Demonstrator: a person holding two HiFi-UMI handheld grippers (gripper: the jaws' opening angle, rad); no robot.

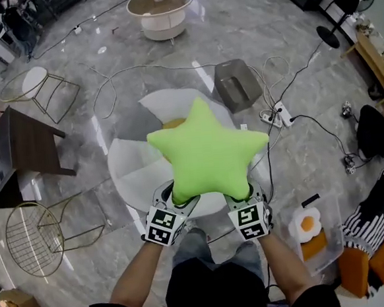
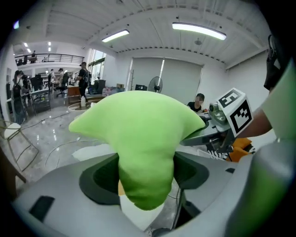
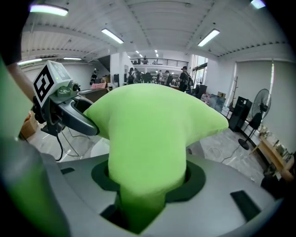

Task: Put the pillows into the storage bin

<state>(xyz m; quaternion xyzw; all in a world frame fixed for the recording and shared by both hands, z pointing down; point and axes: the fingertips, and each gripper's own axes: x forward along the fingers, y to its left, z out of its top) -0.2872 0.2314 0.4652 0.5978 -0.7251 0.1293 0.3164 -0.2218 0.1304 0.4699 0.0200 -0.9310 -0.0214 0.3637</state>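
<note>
Seen from overhead, the left gripper (image 1: 182, 198) and right gripper (image 1: 238, 193) each pinch a lower point of the green star pillow (image 1: 208, 148), held in the air above the glass table (image 1: 115, 163). The clear storage bin (image 1: 335, 251) sits on the floor to the person's right, so I'd swing both hands there together and let go only over its opening. The left gripper view adds the jaws squeezing that point narrow, its tip poking through. The right gripper view shows a deeper bite, but neither shows the bin.

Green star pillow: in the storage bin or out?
Out. The star pillow is held in the air, left gripper and right gripper each shut on a lower point.
</note>
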